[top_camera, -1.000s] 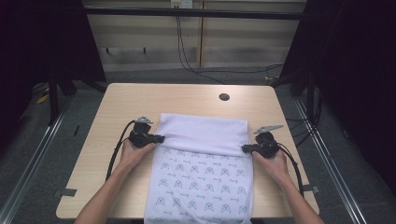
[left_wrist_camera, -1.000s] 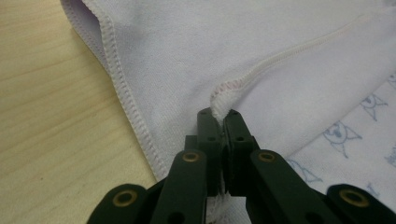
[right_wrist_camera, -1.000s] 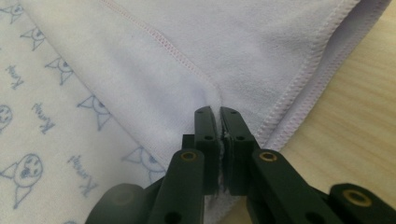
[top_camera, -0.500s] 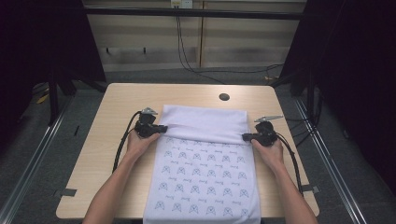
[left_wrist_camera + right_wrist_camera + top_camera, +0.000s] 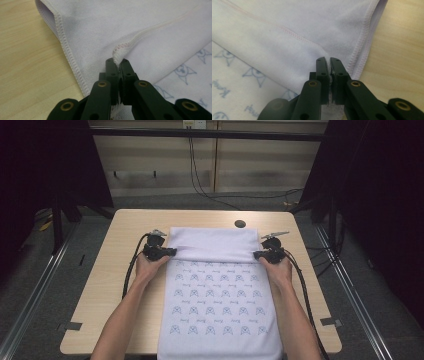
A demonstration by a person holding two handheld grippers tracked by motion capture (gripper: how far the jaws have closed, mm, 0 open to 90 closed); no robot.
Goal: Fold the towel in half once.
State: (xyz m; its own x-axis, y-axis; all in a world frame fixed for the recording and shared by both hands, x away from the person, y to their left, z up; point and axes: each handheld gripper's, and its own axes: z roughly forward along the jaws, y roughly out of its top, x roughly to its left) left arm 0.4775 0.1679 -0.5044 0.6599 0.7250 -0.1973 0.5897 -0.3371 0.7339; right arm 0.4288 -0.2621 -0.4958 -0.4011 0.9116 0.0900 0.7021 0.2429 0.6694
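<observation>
Your left gripper (image 5: 172, 252) sits toward the left edge of the worktop (image 5: 105, 285), its jaws closed on the stitched hem of the towel (image 5: 220, 310); in the left gripper view the pinched hem bunches up just past the jaw tips of the left gripper (image 5: 117, 62), with the towel (image 5: 150, 32) spread beyond and bare worktop (image 5: 27, 62) beside its overlocked side edge. The towel lies along the middle of the worktop, its near end hanging over the near edge and its far end close to the far edge. Its printed face, patterned with small blue motifs, is turned up across the near part, while the far part is folded over as a plain white band running between the two grippers. A small dark round hole (image 5: 240, 224) sits in the worktop just past the towel's far right corner. Your right gripper (image 5: 256, 254) sits toward the right edge, jaws likewise closed on the hem; in the right gripper view, cloth fills the narrow gap between the jaws of the right gripper (image 5: 329, 61), the towel (image 5: 287, 30) lying beyond them and the worktop (image 5: 399, 57) alongside.
</observation>
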